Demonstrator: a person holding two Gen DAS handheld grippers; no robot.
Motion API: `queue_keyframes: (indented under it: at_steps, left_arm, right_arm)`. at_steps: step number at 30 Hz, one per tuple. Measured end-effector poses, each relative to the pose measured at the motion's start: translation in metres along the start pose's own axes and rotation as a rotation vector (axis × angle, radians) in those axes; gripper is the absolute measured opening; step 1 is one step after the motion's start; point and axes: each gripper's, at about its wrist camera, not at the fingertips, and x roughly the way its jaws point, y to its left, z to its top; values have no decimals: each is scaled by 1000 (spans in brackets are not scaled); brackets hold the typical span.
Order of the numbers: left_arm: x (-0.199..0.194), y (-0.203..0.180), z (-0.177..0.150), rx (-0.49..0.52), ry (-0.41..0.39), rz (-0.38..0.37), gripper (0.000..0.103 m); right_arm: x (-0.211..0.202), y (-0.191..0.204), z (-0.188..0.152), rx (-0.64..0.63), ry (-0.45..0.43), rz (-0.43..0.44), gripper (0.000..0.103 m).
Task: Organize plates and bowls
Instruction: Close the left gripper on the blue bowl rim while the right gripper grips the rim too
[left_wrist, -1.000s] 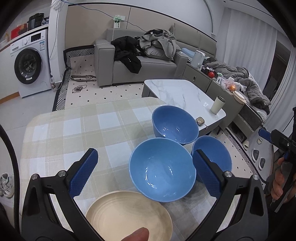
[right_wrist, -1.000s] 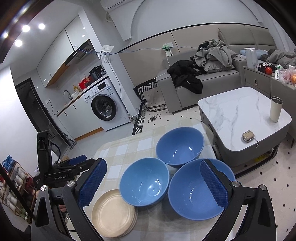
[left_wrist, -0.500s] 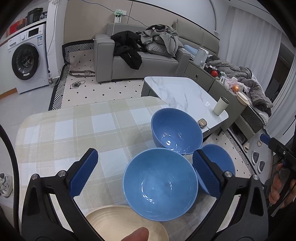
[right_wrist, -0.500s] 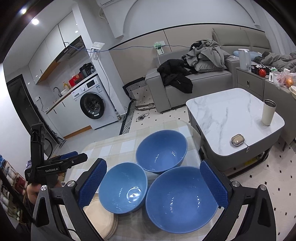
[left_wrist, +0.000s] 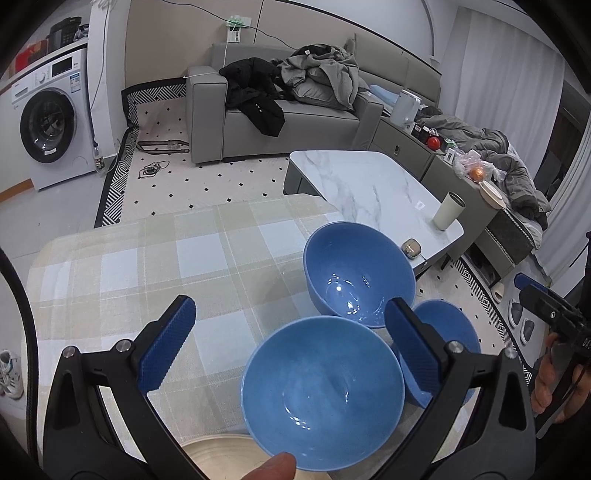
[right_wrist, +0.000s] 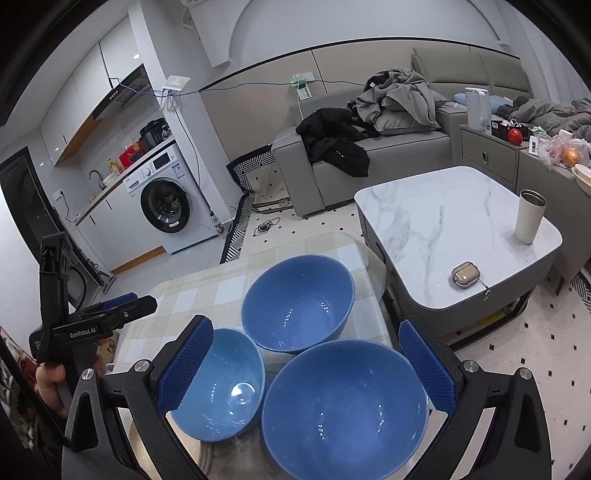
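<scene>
Three blue bowls stand close together on a checked tablecloth (left_wrist: 155, 273). In the left wrist view the near bowl (left_wrist: 321, 398) lies between the fingers of my open left gripper (left_wrist: 291, 339), with the far bowl (left_wrist: 358, 280) and the right bowl (left_wrist: 448, 332) beyond. A cream plate (left_wrist: 218, 458) shows at the bottom edge. In the right wrist view my open right gripper (right_wrist: 306, 358) hovers over the big near bowl (right_wrist: 343, 410), with the left bowl (right_wrist: 221, 384) and the far bowl (right_wrist: 295, 302) beside it. Both grippers are empty.
A marble coffee table (right_wrist: 454, 229) with a cup (right_wrist: 530, 216) and a small case (right_wrist: 463, 273) stands right of the dining table. A grey sofa (left_wrist: 280, 118) with clothes and a washing machine (left_wrist: 51, 122) stand further back.
Both grippers have moved forward and lower over the bowls, which look larger. The cream plate has slid almost out of both views. The bowls have not moved.
</scene>
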Motion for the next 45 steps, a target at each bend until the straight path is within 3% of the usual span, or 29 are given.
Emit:
queue_keyframes:
  at_steps: [22, 28, 32, 34, 38, 45]
  left_arm:
    - [89, -7, 19, 31, 74, 71, 102]
    - [116, -6, 23, -7, 108, 14, 101]
    - [135, -8, 24, -15, 140, -7, 94]
    - [145, -9, 24, -17, 162, -7, 84]
    - [161, -9, 24, -30, 174, 1, 82]
    - [186, -6, 21, -52, 213, 10, 68]
  right_arm:
    - [90, -8, 5, -26, 121, -17, 102]
    - [113, -18, 4, -6, 154, -34, 99]
    - [126, -24, 1, -4, 181, -43, 94]
    - [131, -26, -1, -3, 196, -42, 88]
    - [141, -29, -3, -8, 211, -36, 85]
    - [152, -32, -3, -12, 233, -50, 78]
